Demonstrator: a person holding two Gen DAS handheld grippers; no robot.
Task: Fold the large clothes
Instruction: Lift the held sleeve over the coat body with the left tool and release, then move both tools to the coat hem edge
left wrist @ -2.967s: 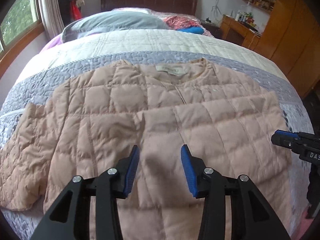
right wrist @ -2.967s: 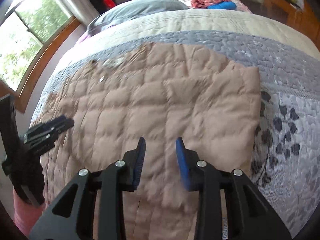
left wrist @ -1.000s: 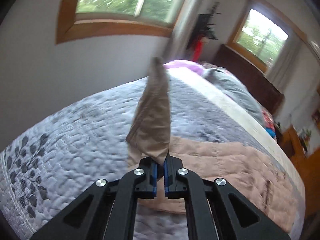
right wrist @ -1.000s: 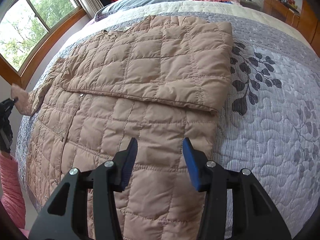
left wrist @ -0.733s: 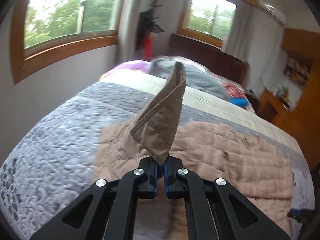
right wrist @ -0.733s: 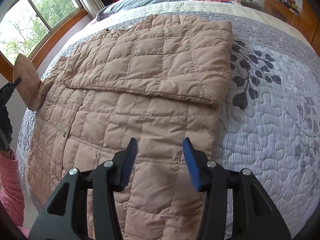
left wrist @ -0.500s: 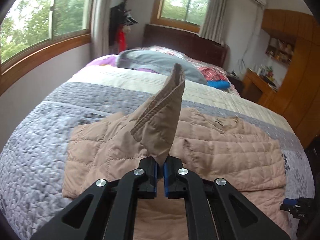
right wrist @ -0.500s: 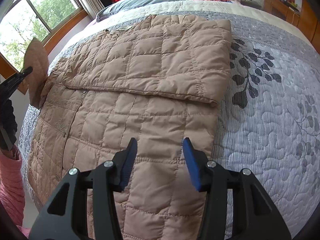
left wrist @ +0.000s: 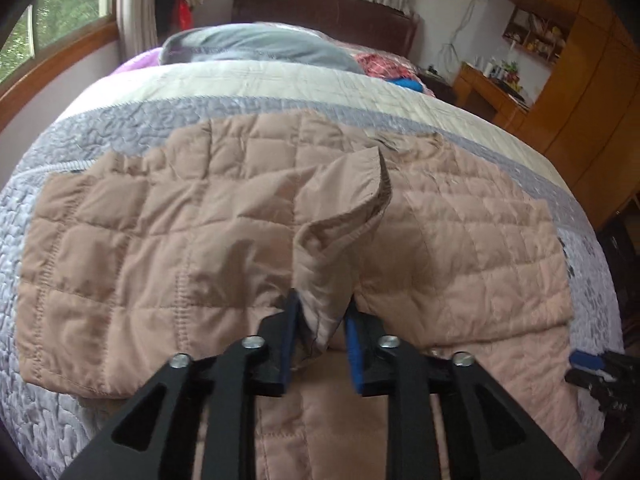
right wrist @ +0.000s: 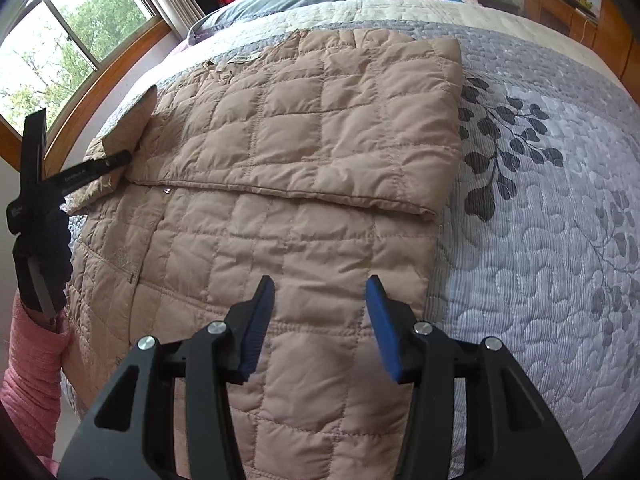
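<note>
Grey quilted bedspread point(right wrist: 540, 208) under tan jacket point(right wrist: 304, 184); wooden headboard point(left wrist: 320, 12), window point(right wrist: 60, 40).

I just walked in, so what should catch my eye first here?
A tan quilted jacket spread on the grey bedspread, both sleeves folded across it. The left gripper is opening, a sleeve cuff standing up between its jaws. The right gripper hovers open over the hem.

Left gripper point(left wrist: 320, 330) jaws opening, sleeve cuff point(left wrist: 344, 224) standing between the blue pads, over tan quilted jacket point(left wrist: 160, 240) spread on grey bedspread point(left wrist: 120, 120)
</note>
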